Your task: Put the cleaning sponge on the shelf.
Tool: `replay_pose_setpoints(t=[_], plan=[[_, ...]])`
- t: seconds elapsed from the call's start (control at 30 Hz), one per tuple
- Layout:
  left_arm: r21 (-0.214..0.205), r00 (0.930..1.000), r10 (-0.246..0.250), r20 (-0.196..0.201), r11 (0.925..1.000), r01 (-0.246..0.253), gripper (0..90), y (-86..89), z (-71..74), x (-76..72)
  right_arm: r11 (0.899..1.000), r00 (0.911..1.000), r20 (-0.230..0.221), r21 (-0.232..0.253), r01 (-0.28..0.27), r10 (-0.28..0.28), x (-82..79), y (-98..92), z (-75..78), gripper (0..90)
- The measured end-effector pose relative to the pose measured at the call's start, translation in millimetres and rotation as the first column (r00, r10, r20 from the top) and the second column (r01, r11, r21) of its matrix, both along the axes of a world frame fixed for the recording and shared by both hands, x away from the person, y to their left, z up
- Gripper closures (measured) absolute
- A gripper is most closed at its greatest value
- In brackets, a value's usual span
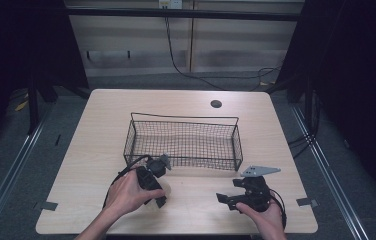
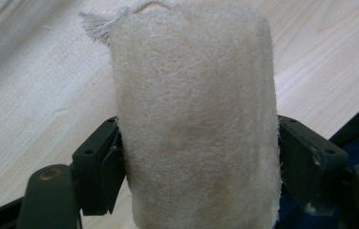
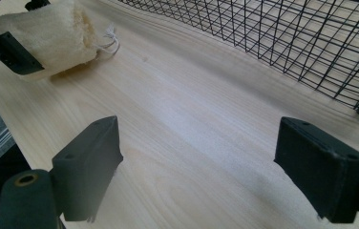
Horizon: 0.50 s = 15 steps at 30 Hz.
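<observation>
A pale loofah sponge (image 2: pixel 196 119) with a frayed string at its far end lies on the wooden table, and my left gripper (image 2: pixel 197 160) is shut on it, with both black pads (image 2: pixel 102 164) pressed against its sides. From above, the left gripper (image 1: pixel 157 192) sits at the table's front left, in front of the wire basket (image 1: pixel 183 118). My right gripper (image 1: pixel 224 199) rests at the front right with its jaws wide apart, pointing left. In the right gripper view the gripper (image 3: pixel 201 176) has nothing between its jaws, and the loofah (image 3: pixel 48 36) lies at the upper left.
The black wire basket (image 3: pixel 273 43) stands mid-table, just beyond both grippers, with nothing seen inside it. A round cable hole (image 1: pixel 216 104) sits near the table's far edge. Bare wood lies between the two grippers and around the basket.
</observation>
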<state>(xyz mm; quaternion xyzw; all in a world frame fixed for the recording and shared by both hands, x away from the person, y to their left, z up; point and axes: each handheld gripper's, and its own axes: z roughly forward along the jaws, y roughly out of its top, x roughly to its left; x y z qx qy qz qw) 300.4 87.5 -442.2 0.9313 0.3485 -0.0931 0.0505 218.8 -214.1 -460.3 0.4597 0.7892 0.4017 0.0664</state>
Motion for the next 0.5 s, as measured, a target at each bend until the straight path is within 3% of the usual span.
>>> replay_pose_setpoints(t=[0.5], plan=[[-0.049, 0.9996, -0.024, 0.016, 0.9985, 0.025, 25.1, 10.6, 23.6, 1.0, 1.000, 1.0000, -0.006, -0.002, 0.002, -0.002, 0.0, 0.4, -0.2, 15.4]])
